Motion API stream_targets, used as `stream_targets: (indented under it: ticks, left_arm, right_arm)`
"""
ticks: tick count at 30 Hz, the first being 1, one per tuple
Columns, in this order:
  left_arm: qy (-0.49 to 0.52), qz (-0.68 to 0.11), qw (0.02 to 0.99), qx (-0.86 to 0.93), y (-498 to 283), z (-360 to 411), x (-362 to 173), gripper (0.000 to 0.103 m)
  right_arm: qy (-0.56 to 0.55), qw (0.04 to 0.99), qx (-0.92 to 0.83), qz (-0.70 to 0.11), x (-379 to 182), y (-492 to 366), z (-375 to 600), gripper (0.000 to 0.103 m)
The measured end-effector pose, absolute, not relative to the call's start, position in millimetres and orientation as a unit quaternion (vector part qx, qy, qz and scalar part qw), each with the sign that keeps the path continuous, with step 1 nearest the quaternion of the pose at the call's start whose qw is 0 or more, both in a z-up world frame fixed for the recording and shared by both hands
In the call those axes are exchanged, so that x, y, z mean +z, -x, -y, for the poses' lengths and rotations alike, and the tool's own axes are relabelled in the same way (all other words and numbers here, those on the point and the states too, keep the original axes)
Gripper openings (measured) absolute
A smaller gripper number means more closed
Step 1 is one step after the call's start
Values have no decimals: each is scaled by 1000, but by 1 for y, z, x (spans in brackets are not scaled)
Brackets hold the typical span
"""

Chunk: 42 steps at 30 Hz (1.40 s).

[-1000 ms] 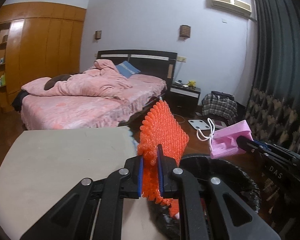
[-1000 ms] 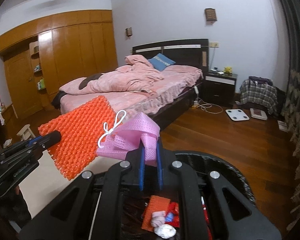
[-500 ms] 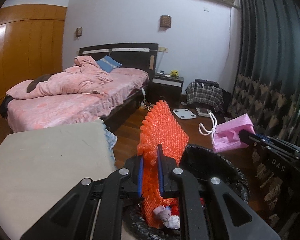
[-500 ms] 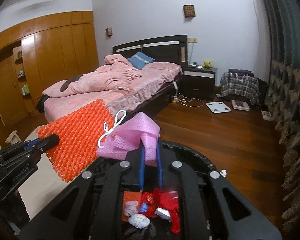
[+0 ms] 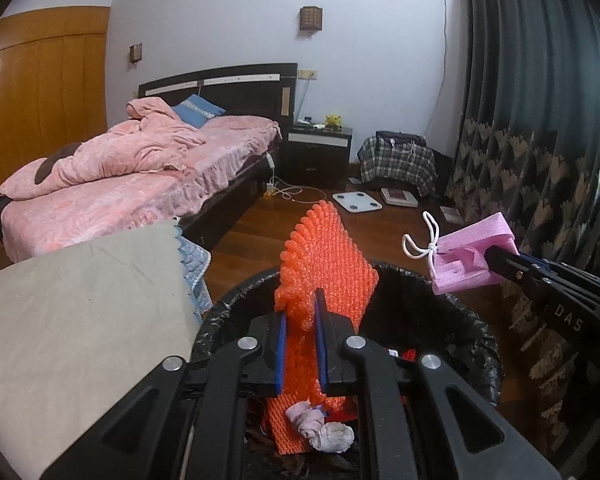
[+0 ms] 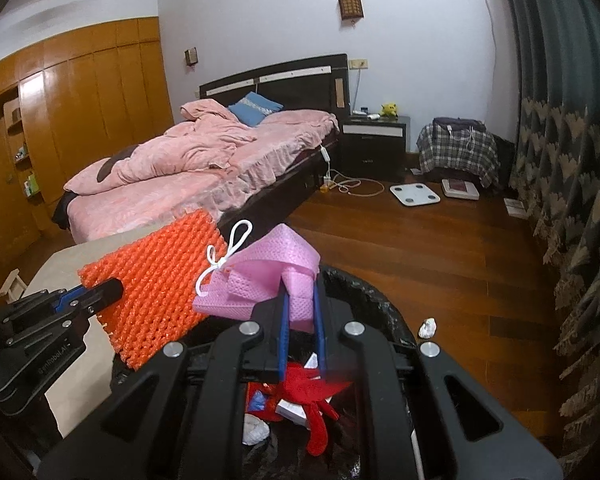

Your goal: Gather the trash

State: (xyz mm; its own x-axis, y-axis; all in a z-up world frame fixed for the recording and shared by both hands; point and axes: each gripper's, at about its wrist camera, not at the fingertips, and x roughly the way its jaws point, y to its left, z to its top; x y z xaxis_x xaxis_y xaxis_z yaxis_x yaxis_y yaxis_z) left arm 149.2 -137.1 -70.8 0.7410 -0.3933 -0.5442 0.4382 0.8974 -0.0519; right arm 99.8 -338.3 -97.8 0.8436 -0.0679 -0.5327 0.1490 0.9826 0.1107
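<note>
My left gripper [image 5: 301, 312] is shut on an orange foam net sheet [image 5: 326, 264] that stands upright over the black-lined trash bin [image 5: 476, 344]. The right wrist view shows that sheet [image 6: 156, 288] at the left, pinched by the left gripper [image 6: 112, 288]. My right gripper [image 6: 301, 312] is shut on a pink foam net bag [image 6: 276, 276] with a white cord loop [image 6: 228, 252], held over the bin [image 6: 364, 300]. In the left wrist view the pink bag [image 5: 472, 260] hangs at the right. Inside the bin lie crumpled tissue [image 5: 320, 432] and red scraps [image 6: 312, 396].
A beige cloth-covered table [image 5: 80, 320] lies left of the bin. A small white crumpled scrap [image 6: 428, 328] lies on the wooden floor right of the bin. Behind are a pink bed [image 6: 204, 168], a nightstand [image 6: 376, 144], a white scale [image 6: 414, 194] and dark curtains [image 6: 572, 160].
Both grippers moved forward and down toward the bin with their foam pieces still gripped. The bin's inside with its trash now shows below both pairs of fingers.
</note>
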Motion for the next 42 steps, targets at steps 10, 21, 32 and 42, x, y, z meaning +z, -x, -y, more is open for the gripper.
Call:
stream_targets:
  ticks: [10, 21, 32, 42]
  left_arm:
    - [-45, -315, 920, -229, -164, 149, -93, 18]
    - [-26, -314, 926, -208, -167, 125, -90, 68]
    - [-27, -287, 943, -167, -151, 83, -61, 97]
    - [-21, -276, 949, -148, -121, 53, -37, 97]
  right_arm:
    - [-76, 946, -63, -309, -124, -120, 343, 16]
    - [-70, 943, -74, -316, -128, -120, 341, 81]
    - [-60, 950, -27, -305, -97, -106, 313, 97]
    - [-51, 957, 7, -286, -58, -84, 282, 98]
